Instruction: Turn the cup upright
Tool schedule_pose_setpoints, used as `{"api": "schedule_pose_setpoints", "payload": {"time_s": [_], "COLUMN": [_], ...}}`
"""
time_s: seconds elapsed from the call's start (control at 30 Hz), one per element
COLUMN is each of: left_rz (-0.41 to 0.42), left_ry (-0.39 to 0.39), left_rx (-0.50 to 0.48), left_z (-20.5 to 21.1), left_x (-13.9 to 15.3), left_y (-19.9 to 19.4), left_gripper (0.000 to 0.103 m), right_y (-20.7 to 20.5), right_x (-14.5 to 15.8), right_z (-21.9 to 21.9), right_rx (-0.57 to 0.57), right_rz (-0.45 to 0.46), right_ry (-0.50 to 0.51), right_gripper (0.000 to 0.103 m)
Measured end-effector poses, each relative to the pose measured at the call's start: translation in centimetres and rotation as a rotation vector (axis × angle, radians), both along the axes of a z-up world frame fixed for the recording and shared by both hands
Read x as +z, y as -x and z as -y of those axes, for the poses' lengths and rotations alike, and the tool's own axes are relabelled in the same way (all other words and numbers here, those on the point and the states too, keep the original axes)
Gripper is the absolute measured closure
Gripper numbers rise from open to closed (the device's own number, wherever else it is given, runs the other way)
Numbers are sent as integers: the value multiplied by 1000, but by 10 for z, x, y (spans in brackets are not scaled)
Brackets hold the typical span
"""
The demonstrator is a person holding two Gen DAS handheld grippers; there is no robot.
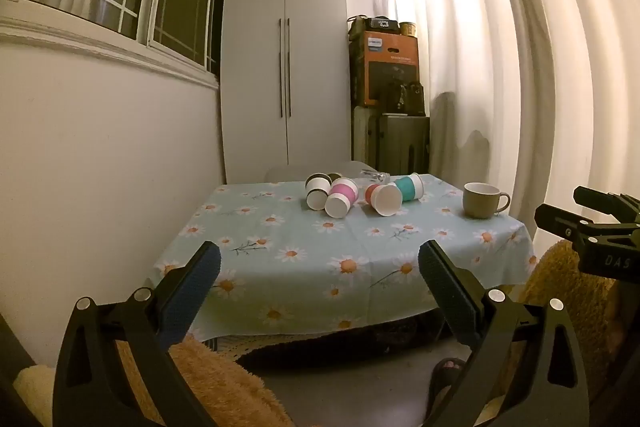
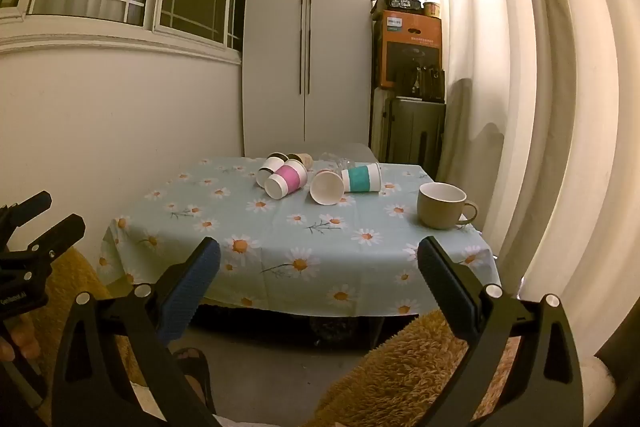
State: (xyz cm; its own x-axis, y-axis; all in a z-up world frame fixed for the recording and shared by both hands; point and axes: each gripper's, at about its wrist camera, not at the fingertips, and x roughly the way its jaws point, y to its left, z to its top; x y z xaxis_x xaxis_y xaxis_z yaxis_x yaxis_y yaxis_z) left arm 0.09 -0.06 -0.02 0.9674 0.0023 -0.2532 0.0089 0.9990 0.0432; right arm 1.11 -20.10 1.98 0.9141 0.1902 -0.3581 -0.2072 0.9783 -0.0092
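Several paper cups lie on their sides at the far middle of the table: a brown-banded cup (image 1: 316, 193), a pink-banded cup (image 1: 341, 197) (image 2: 286, 179), a red-banded cup (image 1: 383, 199) (image 2: 327, 187) and a teal-banded cup (image 1: 409, 187) (image 2: 362, 178). A beige mug (image 1: 482, 201) (image 2: 442, 205) stands upright at the right. My left gripper (image 1: 320, 259) is open and empty, short of the table's near edge. My right gripper (image 2: 320, 255) is open and empty, also short of the near edge. Both are well apart from the cups.
The table has a light blue daisy cloth (image 1: 304, 247) (image 2: 280, 239). A white wall is at left, a white wardrobe (image 1: 286, 59) behind, boxes (image 1: 386, 67) at back right, curtains (image 2: 540, 107) at right. Orange fuzzy fabric (image 2: 400, 367) and a sandalled foot (image 1: 446, 373) are below.
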Motion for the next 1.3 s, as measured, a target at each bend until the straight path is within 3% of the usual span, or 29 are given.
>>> {"api": "schedule_pose_setpoints", "payload": {"time_s": [1.3], "left_rz": [-1], "left_ry": [8], "left_rx": [0], "left_z": [0], "left_x": [-3], "left_y": [-3], "left_gripper": [6], "right_y": [0], "right_x": [-3], "right_z": [-1], "right_rx": [0], "right_rz": [-9], "right_ry": [2], "right_gripper": [5]}}
